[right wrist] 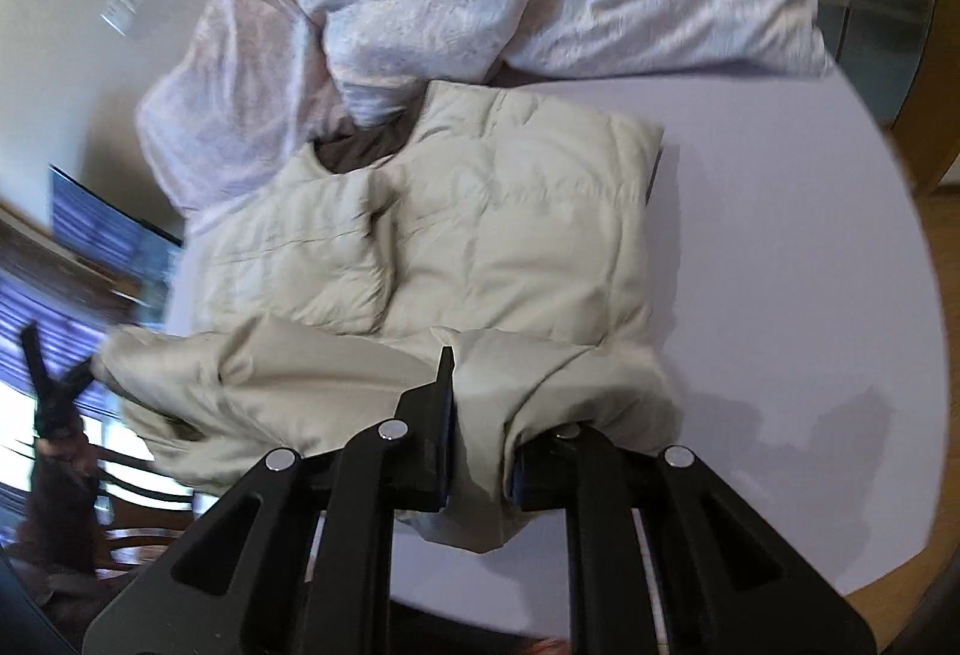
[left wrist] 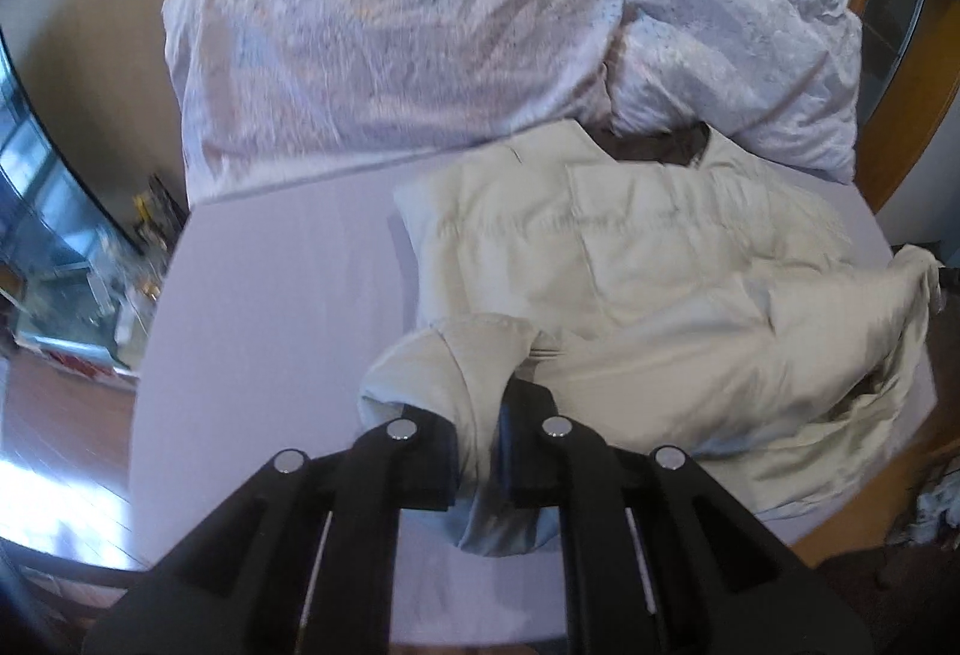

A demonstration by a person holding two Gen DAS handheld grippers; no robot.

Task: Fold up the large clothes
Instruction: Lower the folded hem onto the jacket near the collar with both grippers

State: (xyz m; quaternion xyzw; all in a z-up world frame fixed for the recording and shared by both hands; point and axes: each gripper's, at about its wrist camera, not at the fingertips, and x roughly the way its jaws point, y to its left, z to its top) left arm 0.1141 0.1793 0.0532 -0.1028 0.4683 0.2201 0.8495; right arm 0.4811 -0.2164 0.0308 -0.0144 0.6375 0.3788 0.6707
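A cream padded jacket (left wrist: pixel 630 259) lies on the lilac bed sheet (left wrist: pixel 270 295), its dark-lined collar toward the duvet. My left gripper (left wrist: pixel 480 445) is shut on a bunched corner of the jacket's near hem, with cloth hanging between the jaws. My right gripper (right wrist: pixel 480 427) is shut on another near fold of the same jacket (right wrist: pixel 480 235), and the cloth covers its right finger. The right gripper also shows at the far right edge of the left wrist view (left wrist: pixel 945 274), and the left gripper at the left of the right wrist view (right wrist: pixel 60 385).
A rumpled lilac patterned duvet (left wrist: pixel 420 43) is heaped at the back of the bed, touching the jacket's collar. Bare sheet (right wrist: pixel 780 295) lies beside the jacket. A wooden frame (left wrist: pixel 900 115) borders the bed's right side. Cluttered floor (left wrist: pixel 78 295) lies beyond the left edge.
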